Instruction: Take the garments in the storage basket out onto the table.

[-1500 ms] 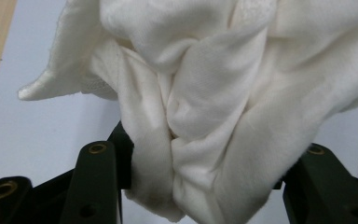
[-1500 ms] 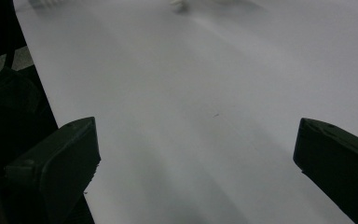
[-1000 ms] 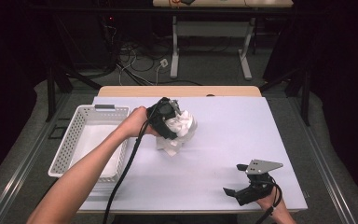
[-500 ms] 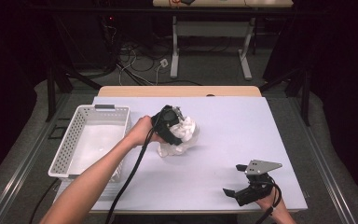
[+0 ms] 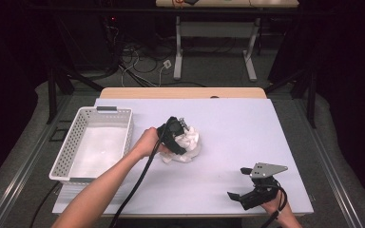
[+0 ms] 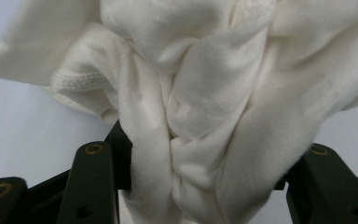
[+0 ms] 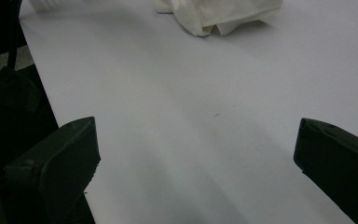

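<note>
A crumpled white cloth (image 5: pixel 191 142) lies bunched on the white table (image 5: pixel 247 128), a little left of its middle. My left gripper (image 5: pixel 177 134) comes at it from the left and is shut on the white cloth. In the left gripper view the folds (image 6: pixel 191 116) bulge out between the two black jaws of my left gripper (image 6: pixel 200 186). My right gripper (image 5: pixel 237 184) rests near the table's front right edge and stands open with nothing in it. In the right gripper view the cloth (image 7: pixel 219 14) lies far ahead of my right gripper (image 7: pixel 196 154).
A white perforated basket (image 5: pixel 66 152) stands at the table's left side, with nothing visible inside. Bare tabletop spreads between the cloth and my right gripper. Behind the table are a wooden strip, cables and desk legs on the floor.
My left gripper has drawn the cloth slightly toward the person's side and lower onto the table. My right gripper has stayed where it was.
</note>
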